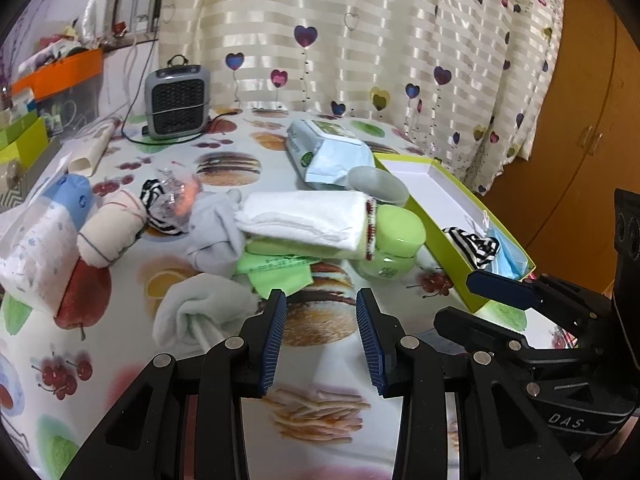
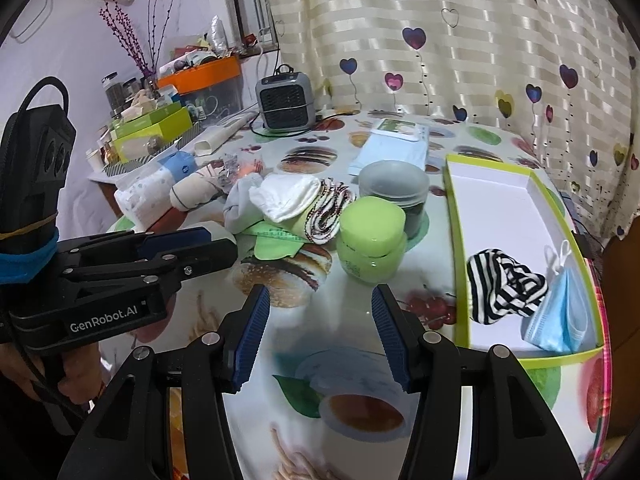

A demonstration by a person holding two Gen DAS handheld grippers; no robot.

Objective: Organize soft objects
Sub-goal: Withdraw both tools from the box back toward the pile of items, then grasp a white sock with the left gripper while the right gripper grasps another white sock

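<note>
A green-rimmed white box [image 2: 516,216] lies at the table's right; inside it are a black-and-white striped cloth [image 2: 502,286] and a blue face mask [image 2: 556,316]. The box also shows in the left wrist view [image 1: 448,196]. A pile of soft things sits mid-table: a folded white towel [image 1: 308,218], grey socks [image 1: 216,232], a green cloth [image 1: 280,276], a grey sock [image 1: 196,312], a beige roll [image 1: 110,232]. My left gripper [image 1: 321,340] is open and empty just before the pile. My right gripper [image 2: 320,336] is open and empty, left of the box.
A green jar [image 2: 370,244] and a grey lidded container [image 2: 394,188] stand beside the pile. A wipes pack [image 1: 328,152], a small grey heater [image 1: 178,100], tissue packs [image 1: 44,240] and a cluttered side shelf [image 2: 160,128] are around. A curtain hangs behind the table.
</note>
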